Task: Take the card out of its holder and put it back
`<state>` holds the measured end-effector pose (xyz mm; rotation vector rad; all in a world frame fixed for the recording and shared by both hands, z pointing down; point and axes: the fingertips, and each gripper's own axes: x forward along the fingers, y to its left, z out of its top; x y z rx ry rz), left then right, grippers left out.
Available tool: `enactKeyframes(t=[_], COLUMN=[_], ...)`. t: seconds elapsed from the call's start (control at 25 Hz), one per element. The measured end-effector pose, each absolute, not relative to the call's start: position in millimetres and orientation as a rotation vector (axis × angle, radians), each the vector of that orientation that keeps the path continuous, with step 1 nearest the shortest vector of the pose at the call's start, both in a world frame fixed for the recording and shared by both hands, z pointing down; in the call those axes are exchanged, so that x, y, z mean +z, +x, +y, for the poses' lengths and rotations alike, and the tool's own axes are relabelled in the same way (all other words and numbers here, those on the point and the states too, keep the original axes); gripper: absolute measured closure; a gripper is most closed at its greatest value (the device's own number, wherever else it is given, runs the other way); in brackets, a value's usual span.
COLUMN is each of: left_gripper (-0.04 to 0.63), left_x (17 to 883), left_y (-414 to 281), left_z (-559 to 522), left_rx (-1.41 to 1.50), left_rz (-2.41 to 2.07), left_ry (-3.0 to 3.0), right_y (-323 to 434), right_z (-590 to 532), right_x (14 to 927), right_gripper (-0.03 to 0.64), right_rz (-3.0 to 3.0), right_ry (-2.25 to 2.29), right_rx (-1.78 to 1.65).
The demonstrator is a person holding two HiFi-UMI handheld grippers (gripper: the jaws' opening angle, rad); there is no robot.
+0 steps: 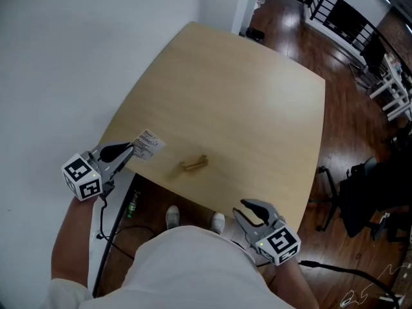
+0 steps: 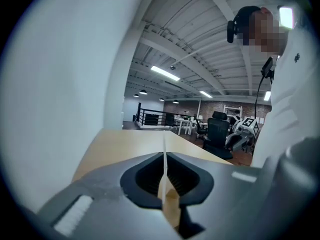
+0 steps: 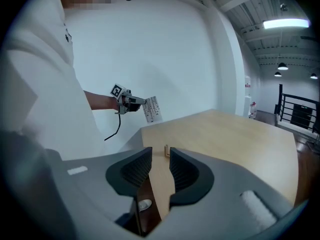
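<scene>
Risk: card (image 1: 149,145) may come in tilted and miss the groove, or bend, because the left tool (image 1: 129,151) pinches it by only 1 edge.
Risk 2: holder (image 1: 194,164) looks light, so it may slide or tip when the card presses in; nothing steadies it.
Card: thin, flat white sheet with small print, in the air over the 7 o'clock corner of the surface (image 1: 244,89).
Holder: small pale wooden strip, empty, at 4 o'clock from the card.
Right tool (image 1: 239,208): jaws a little apart, holding nothing, at 5 o'clock.
Surface: smooth light wood, rounded corners.
</scene>
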<state>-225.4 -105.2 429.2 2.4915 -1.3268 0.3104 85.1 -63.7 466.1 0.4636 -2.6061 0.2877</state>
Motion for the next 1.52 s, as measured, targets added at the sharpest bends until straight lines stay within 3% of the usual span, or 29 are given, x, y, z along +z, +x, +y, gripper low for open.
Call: enactKeyframes(t=[0.8,1.16,1.52], left_gripper=[0.58,0.58,0.58], left_x=[455.0,435.8,437.1], left_y=[-292.8,-275.1,-192.0], left_z=[66.2,14.2,-74.4], left_rx=[0.125,0.163,0.313], left_rz=[-1.797,-1.588,-1.184], left_ry=[2.081,2.274,2.542], right_y=[-7.1,-5.2,49.7], right_z=[-55.9,-49.3,-47.6], right_x=[472.6,464.0,454.6], right_gripper=[0.5,0.499,0.499], right_rz=[-2.604,-2.596,-2.572], right_ry=[-0.082,0.031,0.36], right_rx=[0.13,0.167,0.27])
